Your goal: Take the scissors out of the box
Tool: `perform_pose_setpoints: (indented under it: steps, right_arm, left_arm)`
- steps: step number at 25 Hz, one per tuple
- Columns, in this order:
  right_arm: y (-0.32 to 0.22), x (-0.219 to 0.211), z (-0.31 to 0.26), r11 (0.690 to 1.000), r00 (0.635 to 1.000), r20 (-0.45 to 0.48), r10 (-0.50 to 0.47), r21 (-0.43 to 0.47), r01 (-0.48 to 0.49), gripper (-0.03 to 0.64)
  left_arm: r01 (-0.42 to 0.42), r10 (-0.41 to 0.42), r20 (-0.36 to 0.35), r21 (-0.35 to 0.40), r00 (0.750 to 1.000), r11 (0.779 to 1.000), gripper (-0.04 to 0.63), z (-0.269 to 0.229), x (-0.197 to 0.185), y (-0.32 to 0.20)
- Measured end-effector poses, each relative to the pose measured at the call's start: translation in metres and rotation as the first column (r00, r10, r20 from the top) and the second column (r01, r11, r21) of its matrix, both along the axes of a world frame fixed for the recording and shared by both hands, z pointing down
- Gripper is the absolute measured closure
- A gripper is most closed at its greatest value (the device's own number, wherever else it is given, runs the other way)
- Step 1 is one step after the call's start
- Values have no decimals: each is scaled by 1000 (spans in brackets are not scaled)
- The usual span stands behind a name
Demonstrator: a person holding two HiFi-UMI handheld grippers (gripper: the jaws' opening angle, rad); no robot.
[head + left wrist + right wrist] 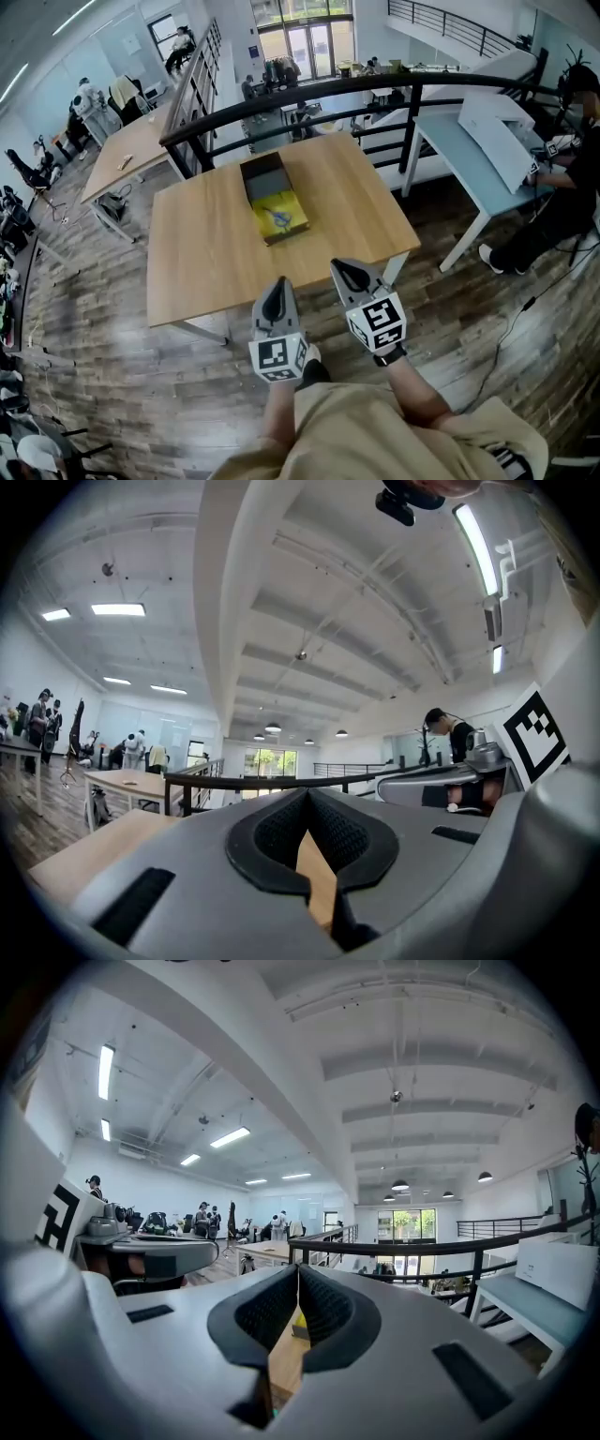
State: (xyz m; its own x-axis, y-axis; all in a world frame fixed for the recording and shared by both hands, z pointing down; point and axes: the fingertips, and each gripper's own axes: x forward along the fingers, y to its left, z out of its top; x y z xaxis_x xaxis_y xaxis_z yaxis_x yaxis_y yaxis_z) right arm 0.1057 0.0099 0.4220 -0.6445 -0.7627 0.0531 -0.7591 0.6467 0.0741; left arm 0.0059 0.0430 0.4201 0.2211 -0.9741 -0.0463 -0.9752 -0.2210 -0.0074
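Observation:
An open box [274, 199] lies in the middle of the wooden table [206, 244], with a dark half at the far end and a yellow half nearer me. The scissors [278, 219], with bluish handles, rest on the yellow half. Both grippers are held level just short of the table's near edge, pointing at the box. My left gripper [278, 285] [307, 797] is shut with nothing in it. So is my right gripper [348, 271] [298, 1269], and a sliver of the yellow box [300, 1321] shows through the gap below its pads.
A black railing [375, 86] runs behind the table. A pale blue table [469, 159] carrying a white case stands at the right, with a seated person [572, 178] beside it. Another wooden table [127, 150] stands at the back left. Wooden floor surrounds the table.

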Motion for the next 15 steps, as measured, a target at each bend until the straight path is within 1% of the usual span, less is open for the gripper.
perform_pose_setpoints:
  steps: [6,10,15]
  right_arm:
    - [-72,-49,-16,1000,1000,-9,-1,21,1,603]
    - [-114,-83,-11,1000,1000,-21,-5,6,5,603]
    - [-165,-122,-6,1000,1000,-14,4,-6,-4,603]
  left_arm:
    - [-1,1,1,18,1000,1000,583,-15,-48,-76]
    - [-14,14,6,7,1000,1000,583,-13,-77,-120]
    - [-31,31,12,-3,999,1000,583,-8,-113,-168]
